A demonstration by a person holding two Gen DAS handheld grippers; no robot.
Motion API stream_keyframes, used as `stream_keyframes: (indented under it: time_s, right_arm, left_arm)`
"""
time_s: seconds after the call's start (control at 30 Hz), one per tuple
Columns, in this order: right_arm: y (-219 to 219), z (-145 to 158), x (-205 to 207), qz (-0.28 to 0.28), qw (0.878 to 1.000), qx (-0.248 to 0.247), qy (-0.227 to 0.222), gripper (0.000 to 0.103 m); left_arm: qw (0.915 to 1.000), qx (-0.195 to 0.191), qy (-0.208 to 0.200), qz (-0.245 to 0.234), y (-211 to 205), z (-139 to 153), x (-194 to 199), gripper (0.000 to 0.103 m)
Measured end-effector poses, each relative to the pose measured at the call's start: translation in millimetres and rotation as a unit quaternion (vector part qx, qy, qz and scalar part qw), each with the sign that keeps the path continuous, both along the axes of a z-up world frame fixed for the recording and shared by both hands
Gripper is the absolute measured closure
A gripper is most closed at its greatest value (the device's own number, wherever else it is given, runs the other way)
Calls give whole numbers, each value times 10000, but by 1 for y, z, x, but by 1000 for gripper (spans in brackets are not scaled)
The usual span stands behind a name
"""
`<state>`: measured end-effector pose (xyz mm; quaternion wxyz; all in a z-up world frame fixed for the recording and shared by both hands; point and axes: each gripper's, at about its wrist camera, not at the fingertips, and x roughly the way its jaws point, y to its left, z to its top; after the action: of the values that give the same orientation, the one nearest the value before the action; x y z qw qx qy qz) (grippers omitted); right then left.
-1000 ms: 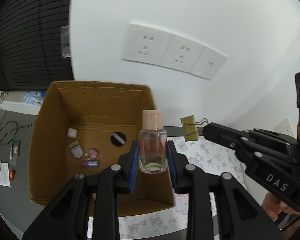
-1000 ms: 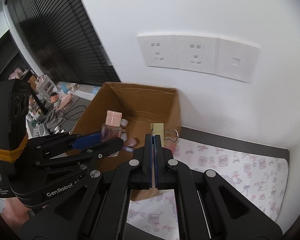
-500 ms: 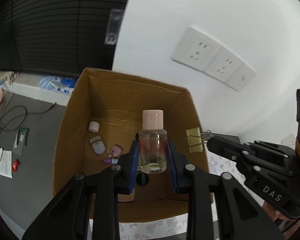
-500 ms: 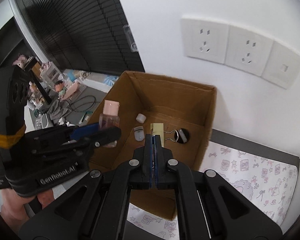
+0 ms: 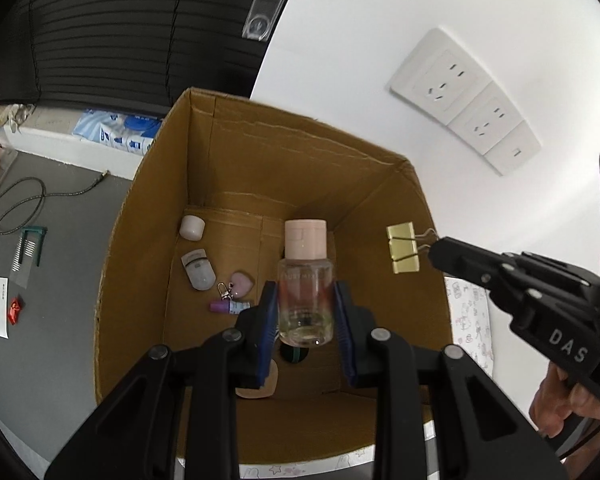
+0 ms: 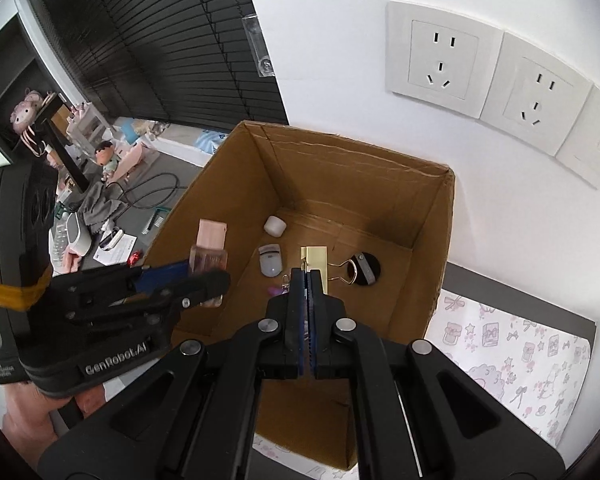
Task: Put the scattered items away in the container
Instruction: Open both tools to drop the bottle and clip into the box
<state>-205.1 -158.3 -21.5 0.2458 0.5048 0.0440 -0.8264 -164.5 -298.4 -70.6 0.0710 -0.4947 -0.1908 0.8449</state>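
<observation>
An open cardboard box (image 5: 204, 168) (image 6: 432, 240) stands against the white wall. My left gripper (image 5: 306, 304) is shut on a clear bottle with a pink cap (image 5: 305, 280) (image 6: 209, 252), held upright over the box's inside. My right gripper (image 6: 308, 276) (image 5: 440, 246) is shut on a gold binder clip (image 6: 315, 258) (image 5: 403, 248), also above the box, near its right wall. On the box floor lie a white cap (image 5: 192, 227), a white eyelash curler (image 5: 198, 270), a pink heart keyring (image 5: 240, 284), a small purple tube (image 5: 230, 306) and a black round thing (image 6: 366, 270).
A patterned white cloth (image 6: 520, 356) covers the table right of the box. Wall sockets (image 6: 492, 80) sit above it. Left of the box, lower down, a grey floor (image 5: 52, 248) holds cables, papers and small clutter. Black blinds (image 5: 100, 32) hang at upper left.
Both grippers moved over the box and lower, so the bottle and clip now hang above its inside instead of its near rim. Neither grip changed.
</observation>
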Motion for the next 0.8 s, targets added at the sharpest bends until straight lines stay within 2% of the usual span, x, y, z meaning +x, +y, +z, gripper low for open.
stream_keyframes:
  time_s: [0.4,0.57,0.73,0.8]
  right_arm:
    - [-4,-36,-45,-48,9995,105,-288,102]
    - [-5,-51,-65,-7,9990,204,-392,102]
    - [-5,-58,-72,10,9989,356,-316,101]
    - [-4,-59,-75,-45,9986,447,-267,98]
  left_arm:
    - [9993,81,-370,56,-5,-32,-29,76]
    - [9991,158,-374,86,-7,-36,-35,76]
    - [9986,196,-480,93,-9,-41,-41,75]
    - [9987,199,-460,86,-10,-40,-42,63]
